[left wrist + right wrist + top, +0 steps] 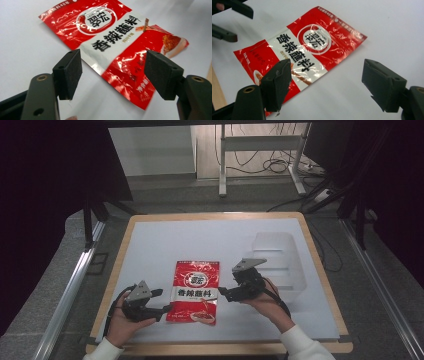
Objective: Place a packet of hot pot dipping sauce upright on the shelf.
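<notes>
**Both grippers at the pouch, no grasp yet**

Red seasoning pouch [195,291] lies flat on the white worktop [165,245], near the front edge, between the two grippers. Left gripper [159,302] sits at the pouch's lower left corner, fingers [68,72] spread wide, nothing between the pads; that edge lies just ahead of them. Right gripper [223,293] sits at the pouch's right edge, fingers [277,82] also wide apart and empty. A clear plastic tray [280,257] stands behind the right hand, untouched. Judged progress: approach done; closing on the pouch, lifting and any placing all remain
</notes>
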`<action>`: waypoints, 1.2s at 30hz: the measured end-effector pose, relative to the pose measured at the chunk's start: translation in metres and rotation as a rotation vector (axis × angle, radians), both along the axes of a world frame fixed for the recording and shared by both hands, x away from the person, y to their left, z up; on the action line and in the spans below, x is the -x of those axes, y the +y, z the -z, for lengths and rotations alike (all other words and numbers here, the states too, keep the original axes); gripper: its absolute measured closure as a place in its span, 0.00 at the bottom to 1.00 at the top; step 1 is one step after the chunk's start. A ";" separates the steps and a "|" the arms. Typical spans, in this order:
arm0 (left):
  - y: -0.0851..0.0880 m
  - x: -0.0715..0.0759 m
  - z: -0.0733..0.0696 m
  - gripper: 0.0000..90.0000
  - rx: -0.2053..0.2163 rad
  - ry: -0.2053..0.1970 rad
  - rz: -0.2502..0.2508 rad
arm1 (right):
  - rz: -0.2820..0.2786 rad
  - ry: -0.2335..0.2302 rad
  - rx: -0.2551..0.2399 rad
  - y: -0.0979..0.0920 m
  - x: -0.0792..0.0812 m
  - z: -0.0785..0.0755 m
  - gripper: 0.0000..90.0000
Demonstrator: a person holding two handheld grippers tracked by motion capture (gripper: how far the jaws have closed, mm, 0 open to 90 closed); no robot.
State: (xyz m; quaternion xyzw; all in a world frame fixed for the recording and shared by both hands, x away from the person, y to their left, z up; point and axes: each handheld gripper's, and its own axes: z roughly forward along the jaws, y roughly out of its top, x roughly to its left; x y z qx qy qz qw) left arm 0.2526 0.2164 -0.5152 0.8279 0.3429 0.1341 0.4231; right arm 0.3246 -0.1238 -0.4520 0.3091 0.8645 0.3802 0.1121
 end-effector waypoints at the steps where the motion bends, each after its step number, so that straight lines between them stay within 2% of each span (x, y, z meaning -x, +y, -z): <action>1: 0.000 0.002 0.000 0.34 -0.002 0.000 -0.001 | -0.008 -0.007 0.004 0.002 -0.001 -0.002 0.27; 3: -0.001 0.004 0.001 0.34 -0.004 0.001 0.000 | -0.015 -0.006 -0.002 0.004 -0.001 -0.004 0.27; 5: -0.002 0.006 0.001 0.34 -0.007 0.002 0.002 | -0.027 -0.010 0.014 0.009 -0.003 -0.006 0.27; 6: -0.003 0.004 0.002 0.34 -0.010 0.002 0.002 | -0.034 -0.012 0.032 0.011 -0.009 -0.006 0.28; 8: -0.004 0.003 0.002 0.34 -0.009 0.007 -0.001 | -0.032 -0.006 0.030 0.012 -0.013 -0.006 0.29; 10: -0.005 0.000 0.005 0.34 -0.011 0.014 0.002 | -0.026 0.015 0.035 0.015 -0.027 -0.005 0.31; 13: -0.005 -0.001 0.007 0.33 -0.020 0.024 0.005 | -0.039 0.024 0.031 0.020 -0.040 -0.007 0.30; 15: -0.005 -0.001 0.008 0.33 -0.021 0.026 0.005 | -0.041 0.028 0.034 0.022 -0.044 -0.008 0.30; 18: -0.004 0.000 0.008 0.33 -0.014 0.024 0.000 | -0.060 0.057 0.061 0.034 -0.059 -0.007 0.30; 19: -0.004 0.000 0.008 0.33 -0.014 0.024 0.000 | -0.060 0.057 0.061 0.034 -0.059 -0.007 0.30; 23: -0.004 0.001 0.008 0.33 -0.026 0.022 0.010 | -0.053 0.096 0.091 0.045 -0.076 -0.003 0.31; 27: -0.005 0.001 0.008 0.33 -0.029 0.025 0.014 | -0.051 0.107 0.095 0.050 -0.082 -0.003 0.32; 31: -0.005 0.001 0.008 0.33 -0.016 0.026 0.006 | -0.047 0.129 0.121 0.056 -0.092 0.001 0.35; 32: -0.005 0.001 0.009 0.33 -0.015 0.026 0.005 | -0.040 0.142 0.148 0.059 -0.100 0.005 0.35; 33: -0.005 0.001 0.009 0.33 -0.015 0.026 0.005 | -0.040 0.142 0.148 0.059 -0.100 0.005 0.35; 34: -0.005 0.000 0.009 0.33 -0.016 0.026 0.003 | -0.028 0.159 0.164 0.060 -0.111 0.011 0.35; 35: -0.005 0.000 0.009 0.33 -0.016 0.027 0.003 | -0.028 0.159 0.164 0.060 -0.111 0.011 0.35; 36: -0.004 0.000 0.009 0.33 -0.018 0.029 0.005 | -0.008 0.191 0.168 0.061 -0.122 0.017 0.35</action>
